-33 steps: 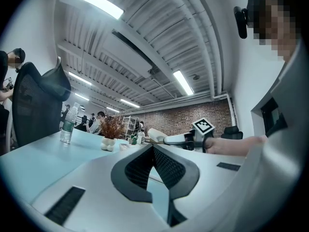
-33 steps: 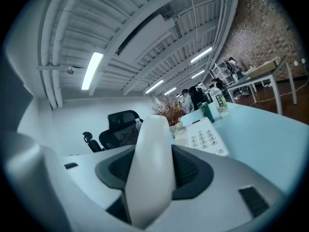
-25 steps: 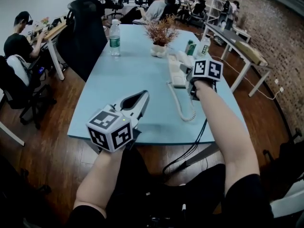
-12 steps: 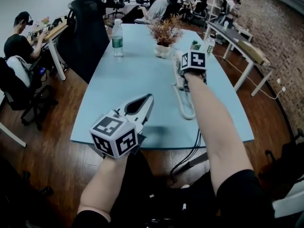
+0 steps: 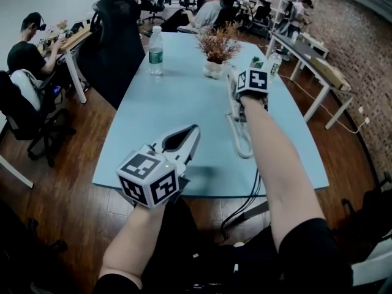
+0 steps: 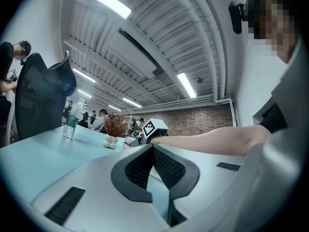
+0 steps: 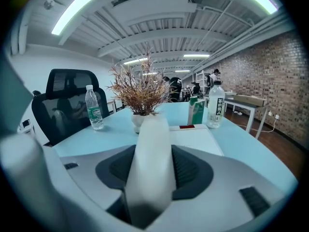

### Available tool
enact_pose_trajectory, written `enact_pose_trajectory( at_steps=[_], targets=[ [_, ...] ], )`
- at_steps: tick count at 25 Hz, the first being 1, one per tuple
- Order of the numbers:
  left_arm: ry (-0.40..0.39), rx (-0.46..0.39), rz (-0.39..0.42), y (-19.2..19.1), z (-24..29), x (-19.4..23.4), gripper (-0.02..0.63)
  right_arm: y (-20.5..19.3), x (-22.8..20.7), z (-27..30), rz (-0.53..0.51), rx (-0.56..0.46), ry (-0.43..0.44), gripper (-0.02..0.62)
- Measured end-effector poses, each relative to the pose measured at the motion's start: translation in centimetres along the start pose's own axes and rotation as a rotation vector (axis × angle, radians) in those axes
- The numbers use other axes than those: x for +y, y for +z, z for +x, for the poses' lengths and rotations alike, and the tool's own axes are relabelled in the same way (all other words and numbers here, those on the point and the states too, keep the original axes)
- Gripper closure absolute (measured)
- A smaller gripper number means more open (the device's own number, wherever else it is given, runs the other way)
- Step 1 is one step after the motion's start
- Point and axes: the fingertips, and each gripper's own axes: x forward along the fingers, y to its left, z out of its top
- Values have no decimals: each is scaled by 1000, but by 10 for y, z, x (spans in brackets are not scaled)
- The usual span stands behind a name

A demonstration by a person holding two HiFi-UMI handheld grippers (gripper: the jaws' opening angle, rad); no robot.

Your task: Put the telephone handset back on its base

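Observation:
My right gripper is shut on the white telephone handset, which stands up between its pads. The flat white base lies on the blue table just beyond and to the right of the handset. In the head view the right gripper is held out over the base, at the table's right middle. Its marker cube hides most of the handset there. The coiled cord trails toward me. My left gripper hangs over the table's near edge. It is shut and empty, its pads meeting.
A dried plant in a white pot stands just beyond the base. A green carton and a clear bottle are to its right. A water bottle and a black office chair are on the left. People sit at desks around.
My right gripper carried the handset farther out over the table and to the left, over the base; in the last half second it hardly moved. The left gripper stayed put.

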Motion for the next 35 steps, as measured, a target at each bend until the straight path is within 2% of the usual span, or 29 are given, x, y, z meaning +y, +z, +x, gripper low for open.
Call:
enact_pose_trajectory(
  at_steps=[5, 7, 12, 17, 21, 24, 26, 29, 30, 33, 35],
  targets=[
    [-4, 8, 3, -3, 1, 0, 609, -4, 0, 6, -10, 14, -18, 352],
    [-4, 8, 2, -2, 1, -1, 609, -5, 0, 7, -22, 20, -28, 300],
    [-11, 7, 5, -1, 2, -5, 609, -9, -1, 1, -15, 39, -5, 299],
    [-17, 4, 4, -1, 4, -9, 609, 1, -3, -22, -14, 5, 16, 299],
    [-26, 17, 10, -5, 5, -16, 609, -1, 0, -48, 37, -30, 96, 299],
    [-28, 27, 18, -8, 6, -19, 609, -10, 14, -79, 102, -74, 229, 301],
    [-27, 39, 23, -12, 7, -21, 609, -21, 27, -111, 139, -115, 351, 333],
    [-27, 59, 36, -18, 8, -27, 609, -43, 43, -173, 174, -188, 521, 418],
    [-29, 67, 41, -20, 9, -30, 609, -50, 44, -194, 176, -214, 558, 466],
    [-34, 90, 60, -24, 10, -38, 609, -72, 38, -252, 137, -285, 587, 580],
    [-33, 102, 67, -26, 10, -42, 609, -84, 37, -283, 131, -315, 615, 592]
  ],
)
